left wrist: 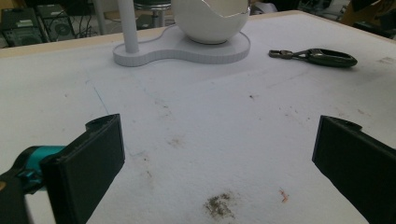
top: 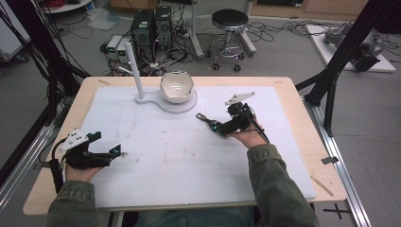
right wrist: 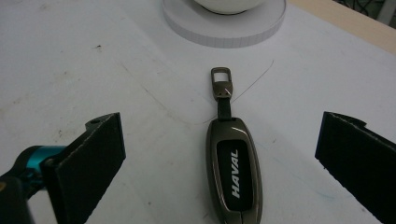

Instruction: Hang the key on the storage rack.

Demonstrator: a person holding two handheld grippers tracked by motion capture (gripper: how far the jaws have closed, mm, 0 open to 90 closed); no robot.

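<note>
Right gripper (right wrist: 219,154): fingers (right wrist: 88,161) spread wide, either side of the key fob (right wrist: 233,175), not touching it. Fob lies flat on the worktop (top: 189,156), right of centre, clip toward the white bowl stand (top: 176,105). Left gripper (left wrist: 219,158): fingers wide open, empty, near left.

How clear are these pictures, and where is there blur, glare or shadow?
High view: coarse and soft, even room light, faint shadows under the left gripper and right gripper. Left gripper view: the key fob and white stand are slightly soft. Right gripper view: sharpest, the fob's lettering reads clearly, small glints on its metal clip.
</note>
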